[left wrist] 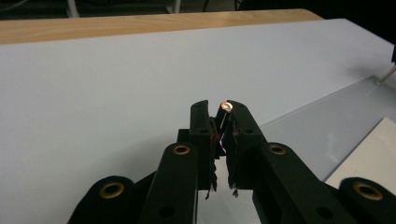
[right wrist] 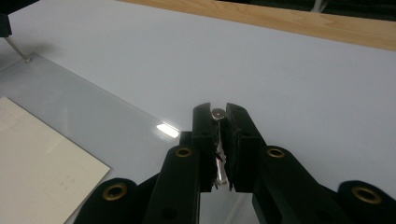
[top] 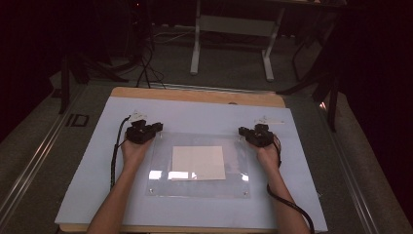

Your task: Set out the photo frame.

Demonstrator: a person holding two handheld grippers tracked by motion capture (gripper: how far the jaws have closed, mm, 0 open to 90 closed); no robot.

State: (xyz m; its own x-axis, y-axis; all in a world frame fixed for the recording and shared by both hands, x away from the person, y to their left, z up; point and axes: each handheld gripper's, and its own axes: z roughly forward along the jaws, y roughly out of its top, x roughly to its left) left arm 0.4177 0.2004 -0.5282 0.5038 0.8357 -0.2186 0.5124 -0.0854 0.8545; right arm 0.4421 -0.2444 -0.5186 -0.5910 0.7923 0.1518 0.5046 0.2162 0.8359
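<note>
Pins — one in each gripper — are the things handled. A clear sheet [top: 198,165] lies flat at the middle of a white board [top: 87,185], and a cream paper [top: 198,163] lies at the sheet's centre; whether the paper sits on or under the sheet cannot be told. The board rests on a wooden table [top: 195,95], whose bare edge runs along 12 o'clock.

Left gripper [top: 153,127]: at about 10 o'clock from the paper, over the sheet's far left corner, held in the left hand [top: 134,148]. In the left gripper view the jaws stand narrow, closed on a thin left pin [left wrist: 226,108] with a round coppery head that rises just above the jaw tips. At 3 o'clock in that view a second shaft touches down at the sheet's opposite corner.

Right gripper [top: 243,131]: at about 2 o'clock from the paper, over the sheet's far right corner, held in the right hand [top: 267,155]. In the right gripper view the jaws are likewise narrow, clamped on a right pin [right wrist: 217,113] with a flat grey head between the tips. At 10 o'clock in that view the other pin's tip meets the sheet's corner.

Cables [top: 115,156] trail back from both grippers — along each forearm — toward 6 o'clock.
</note>
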